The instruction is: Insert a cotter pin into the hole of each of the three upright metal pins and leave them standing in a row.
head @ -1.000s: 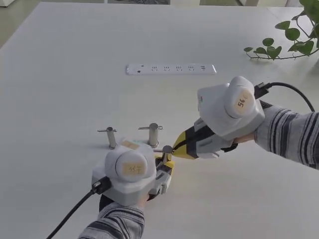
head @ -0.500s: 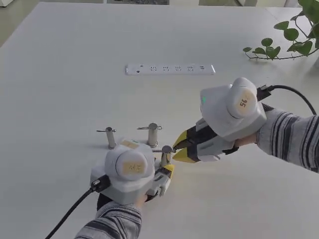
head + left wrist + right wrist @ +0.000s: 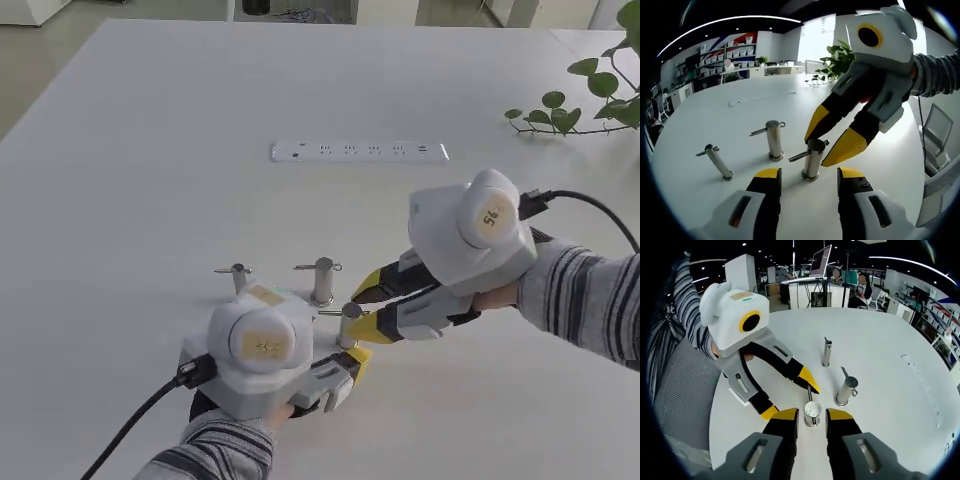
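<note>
Three upright metal pins stand on the white table (image 3: pixel 130 180). The far-left pin (image 3: pixel 238 277) and the middle pin (image 3: pixel 323 281) each carry a cotter pin through the head. The nearest pin (image 3: pixel 348 325) also has a cotter pin (image 3: pixel 799 156) through its hole. My left gripper (image 3: pixel 810 175) is open, its yellow tips either side of that pin's base without touching. From the right, my right gripper (image 3: pixel 811 417) is open around the pin's head (image 3: pixel 812 410). In the left gripper view the right gripper (image 3: pixel 827 142) spreads its tips by the pin top.
A white power strip (image 3: pixel 358 151) lies farther back on the table. A leafy plant (image 3: pixel 590 95) reaches in at the back right. Black cables trail from both grippers toward the table's front and right edges.
The right gripper's jaws, shut at the near pin's head a second ago, have parted and stay beside it. The head camera has tilted, shifting the whole picture down.
</note>
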The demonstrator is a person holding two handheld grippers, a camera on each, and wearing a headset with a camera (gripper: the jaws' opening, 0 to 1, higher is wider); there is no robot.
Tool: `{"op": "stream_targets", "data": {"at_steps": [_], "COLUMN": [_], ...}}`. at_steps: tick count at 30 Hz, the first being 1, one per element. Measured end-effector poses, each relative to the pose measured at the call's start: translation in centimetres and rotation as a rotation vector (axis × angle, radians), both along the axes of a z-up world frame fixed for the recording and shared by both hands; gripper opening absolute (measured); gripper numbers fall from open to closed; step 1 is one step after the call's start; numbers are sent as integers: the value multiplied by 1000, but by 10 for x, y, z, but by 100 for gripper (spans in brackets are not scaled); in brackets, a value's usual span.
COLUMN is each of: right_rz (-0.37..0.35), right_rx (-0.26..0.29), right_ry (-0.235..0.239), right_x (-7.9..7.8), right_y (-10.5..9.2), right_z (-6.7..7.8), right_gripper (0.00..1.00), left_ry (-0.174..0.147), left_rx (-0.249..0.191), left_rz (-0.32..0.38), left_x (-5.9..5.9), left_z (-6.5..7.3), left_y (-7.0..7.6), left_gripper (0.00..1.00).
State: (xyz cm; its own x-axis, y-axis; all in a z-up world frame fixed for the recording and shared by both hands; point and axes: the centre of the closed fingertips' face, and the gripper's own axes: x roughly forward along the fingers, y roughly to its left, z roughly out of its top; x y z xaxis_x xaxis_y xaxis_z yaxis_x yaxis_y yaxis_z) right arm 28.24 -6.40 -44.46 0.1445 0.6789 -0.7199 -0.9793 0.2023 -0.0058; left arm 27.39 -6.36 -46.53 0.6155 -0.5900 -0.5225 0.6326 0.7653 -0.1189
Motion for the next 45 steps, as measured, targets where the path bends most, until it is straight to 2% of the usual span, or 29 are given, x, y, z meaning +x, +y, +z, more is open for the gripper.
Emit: {"op": "stream_targets", "data": {"at_steps": [4,7,14,18,22,26,30,32,36,39,42,45], "right_rz": [3,-12,13,8,15,26,5,-7,-20,-34,-33,-34], "right_rx": [-11,6,2,1,6,0,15,11,-5,-16,-30,-38], "right_ry": [9,23,-24,-6,3,-7,-5,-10,-18,-27,-33,-36], "right_x": [-2,0,-1,-1,-2,-1,4,10,16,22,26,31], "right_y": [4,5,6,5,4,1,-2,-6,-13,-19,-25,-30], "right_z": [-6,-6,-7,-6,-7,-6,0,2,4,4,3,4], "right_gripper": [12,11,9,9,8,8,8,8,8,8,8,8], "left_ry": [4,4,3,-4,-8,-8,-21,-27,-41,-48,-53,-52], "left_rx": [3,0,-5,-17,-42,-30,-44,-62,-70,-65,-41,-43], "left_rz": [-16,-24,-31,-26,-15,-9,6,25,45,55,59,60], "left_x": [-5,-8,-11,-13,-16,-19,-19,-17,-16,-16,-16,-18], "left_z": [2,5,10,14,19,21,28,32,39,41,40,42], "left_y": [2,5,12,16,23,36,47,51,60,65,71,75], "left_gripper": [48,50,53,57,59,62,65,66,70,73,76,79]}}
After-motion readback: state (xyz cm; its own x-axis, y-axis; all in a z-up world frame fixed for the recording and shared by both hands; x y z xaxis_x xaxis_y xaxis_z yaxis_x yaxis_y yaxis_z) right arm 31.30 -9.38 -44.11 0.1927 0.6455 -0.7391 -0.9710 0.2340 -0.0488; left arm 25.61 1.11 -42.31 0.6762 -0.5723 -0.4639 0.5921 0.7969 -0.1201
